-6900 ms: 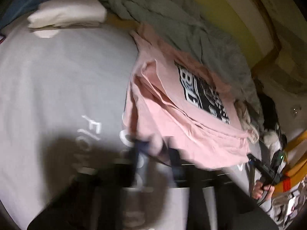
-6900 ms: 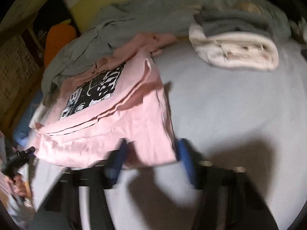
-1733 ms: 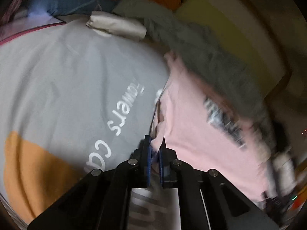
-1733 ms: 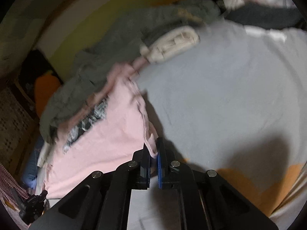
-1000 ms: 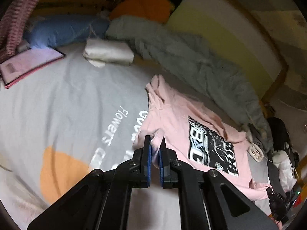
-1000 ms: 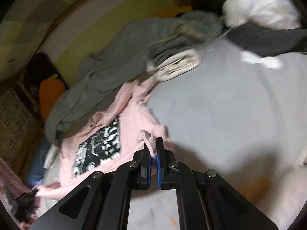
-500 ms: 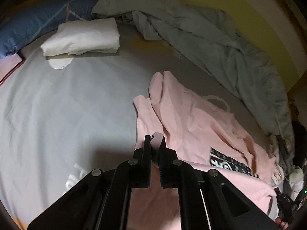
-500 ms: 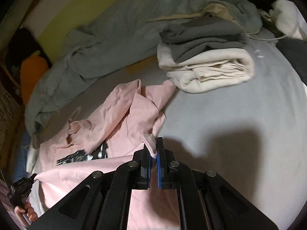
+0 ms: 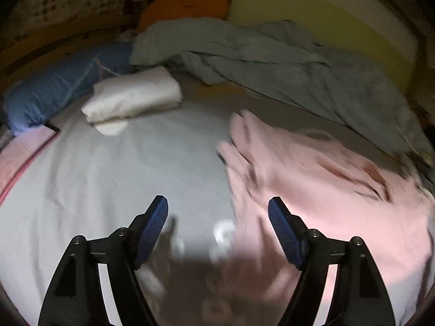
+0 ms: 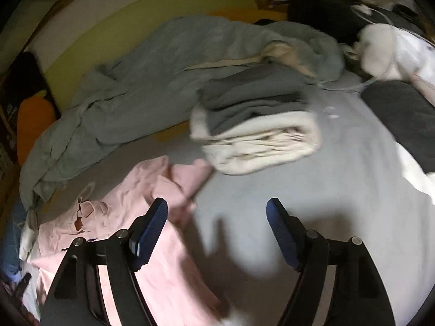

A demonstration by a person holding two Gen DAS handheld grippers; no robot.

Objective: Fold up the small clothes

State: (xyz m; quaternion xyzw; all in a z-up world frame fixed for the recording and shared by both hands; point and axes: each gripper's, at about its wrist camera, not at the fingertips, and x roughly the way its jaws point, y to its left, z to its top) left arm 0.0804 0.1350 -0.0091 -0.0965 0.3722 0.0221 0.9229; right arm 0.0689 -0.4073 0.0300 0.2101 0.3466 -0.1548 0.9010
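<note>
A home bedroom: a grey bedsheet (image 9: 108,176), rumpled duvet (image 9: 272,62) and pillow (image 9: 54,89)

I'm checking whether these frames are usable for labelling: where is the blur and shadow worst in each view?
Left wrist view: the pink shirt is smeared by motion, and a dark shadow covers the sheet between the fingers. Right wrist view: shirt and folded stack are soft, a gripper shadow falls on the sheet; corners are dark, edges bowed.

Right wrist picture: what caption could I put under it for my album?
Open right gripper, jaws just opened, above the pink shirt on the grey bed sheet.
</note>
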